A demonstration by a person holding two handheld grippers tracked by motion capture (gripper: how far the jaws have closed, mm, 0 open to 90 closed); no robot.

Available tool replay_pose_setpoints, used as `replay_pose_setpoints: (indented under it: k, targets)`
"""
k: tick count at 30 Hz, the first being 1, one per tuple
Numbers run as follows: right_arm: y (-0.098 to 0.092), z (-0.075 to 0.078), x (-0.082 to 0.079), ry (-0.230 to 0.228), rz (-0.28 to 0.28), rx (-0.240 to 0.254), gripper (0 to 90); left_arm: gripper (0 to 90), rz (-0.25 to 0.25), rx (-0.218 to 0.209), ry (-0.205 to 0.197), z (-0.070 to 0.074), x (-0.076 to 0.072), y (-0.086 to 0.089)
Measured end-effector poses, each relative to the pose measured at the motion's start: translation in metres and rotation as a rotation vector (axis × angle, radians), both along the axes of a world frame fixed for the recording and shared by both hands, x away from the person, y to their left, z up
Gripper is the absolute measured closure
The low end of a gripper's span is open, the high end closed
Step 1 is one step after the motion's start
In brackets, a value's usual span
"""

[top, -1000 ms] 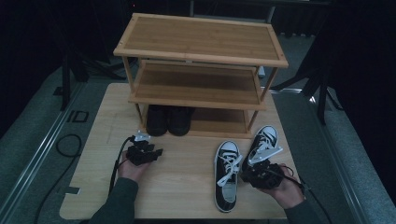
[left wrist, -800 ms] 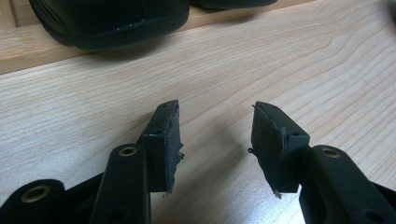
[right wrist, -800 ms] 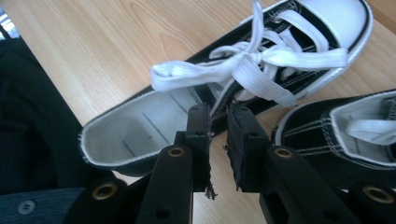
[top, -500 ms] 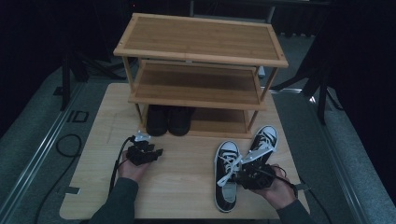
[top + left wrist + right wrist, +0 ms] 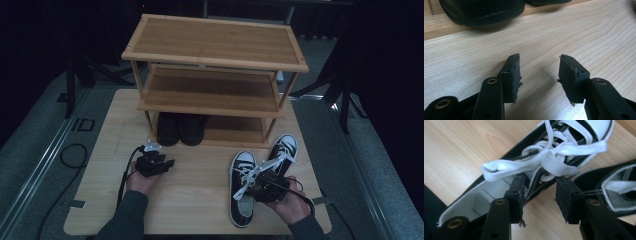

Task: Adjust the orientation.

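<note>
The near sneaker [image 5: 244, 186] lies flat on the table [image 5: 200, 200] in front of the rack [image 5: 215, 75], its side wall between the half-spread jaws of the right gripper [image 5: 540, 195], which have just been opening and do not press on it, so I judge the shelving barely half done. One pair of black shoes [image 5: 180, 129] sits on the bottom shelf; two sneakers, the second [image 5: 283, 150] just beside, remain out, and all three shelves have room. The left gripper [image 5: 539, 75] hangs spread and empty over bare wood.

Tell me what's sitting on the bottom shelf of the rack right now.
A pair of dark shoes sits at the left end of the rack's bottom shelf, toes toward the person. The middle shelf covers their heels and the shelf's back.
</note>
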State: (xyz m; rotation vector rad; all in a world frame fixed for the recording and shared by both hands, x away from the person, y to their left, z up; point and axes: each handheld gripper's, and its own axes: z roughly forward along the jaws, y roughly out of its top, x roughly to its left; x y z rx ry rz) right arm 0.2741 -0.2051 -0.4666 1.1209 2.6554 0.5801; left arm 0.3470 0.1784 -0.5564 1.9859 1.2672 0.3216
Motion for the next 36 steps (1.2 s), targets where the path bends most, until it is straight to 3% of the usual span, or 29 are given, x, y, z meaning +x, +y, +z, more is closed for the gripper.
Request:
replay_pose_setpoints:
  k: [5,10,14,17,18,21,29,33,36]
  targets:
    - [0.0,-0.016,0.01,0.076,-0.003,0.041,62.0,51.9,0.0,0.0,-0.001,0.0,0.0,0.0]
    - [0.001,-0.02,0.015,0.039,0.012,0.032,71.4,52.0,-0.001,-0.004,0.0,0.0,0.0,0.0]
    - [0.001,-0.019,0.023,-0.03,0.047,-0.019,79.8,52.0,-0.001,-0.004,-0.005,-0.001,0.001,0.0]
    - [0.001,-0.019,0.025,-0.029,0.046,-0.019,80.6,52.0,0.0,-0.002,-0.006,-0.001,0.0,-0.001]
    - [0.002,-0.019,0.033,-0.03,0.065,-0.014,82.3,52.0,0.0,-0.004,-0.005,-0.001,0.001,-0.001]
    - [0.004,-0.02,0.041,0.001,0.067,-0.014,81.6,51.9,-0.001,-0.003,-0.007,-0.001,0.001,-0.001]
    - [0.006,-0.02,0.044,0.043,0.011,-0.013,78.4,52.0,-0.003,-0.007,-0.005,-0.001,0.001,0.0]
    - [0.007,-0.019,0.046,0.047,0.011,-0.027,83.6,51.9,-0.003,-0.005,-0.005,-0.001,0.001,0.0]
    - [0.005,-0.018,0.047,0.064,0.008,-0.007,84.6,52.0,-0.003,-0.009,-0.004,-0.001,0.001,0.0]
